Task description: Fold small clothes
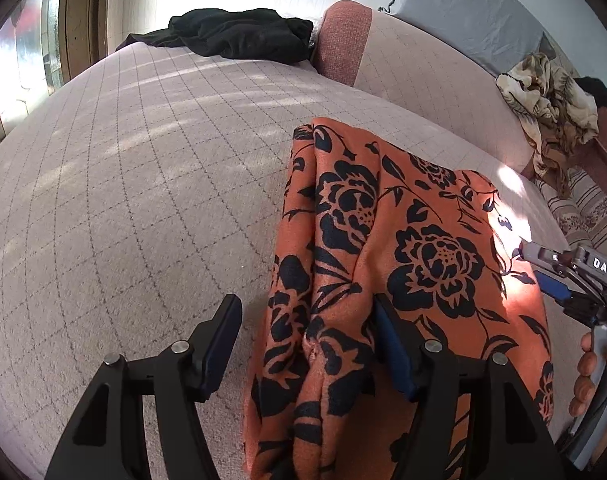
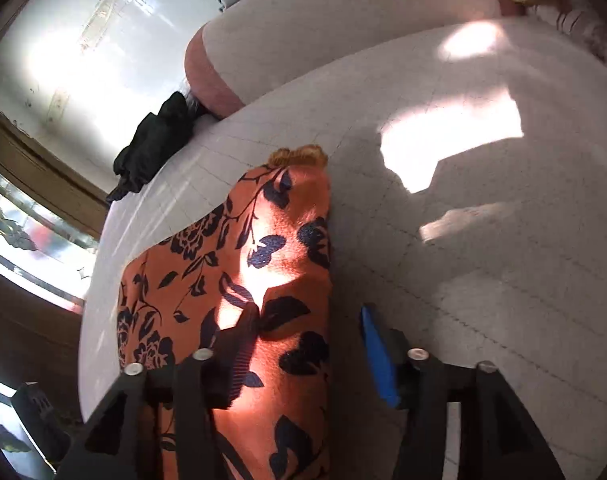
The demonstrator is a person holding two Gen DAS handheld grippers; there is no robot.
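1. The orange flowered cloth (image 1: 383, 260) is lying on the pinkish checked bed cover (image 1: 143, 200), already doubled into a long strip with a couple of lengthwise ridges. A black garment (image 1: 239, 36) sits well apart at the far edge, so it's out of our way.

2. How it'll handle, as far as we can judge: light, soft and floppy, a slightly fuzzy knit that shouldn't be slippery and won't break. The catch is that the layers will slide over each other and the folds will sag open if we lift from one corner only.

3. Our left gripper (image 1: 303, 340) has its jaws spread apart, straddling the near left edge of the cloth. One finger rests on top of the fabric, the other is on the bare cover, and nothing is pinched.

4. Our right gripper (image 2: 303, 336) is also released, jaws apart over the right edge. The left finger lies on the cloth, but the view is blurry there, so we can't swear it isn't snagging a layer.

5. Where to grab, we reckon: pinch through all the layers at the near end, one gripper on each side edge, then carry that end over toward the far end.
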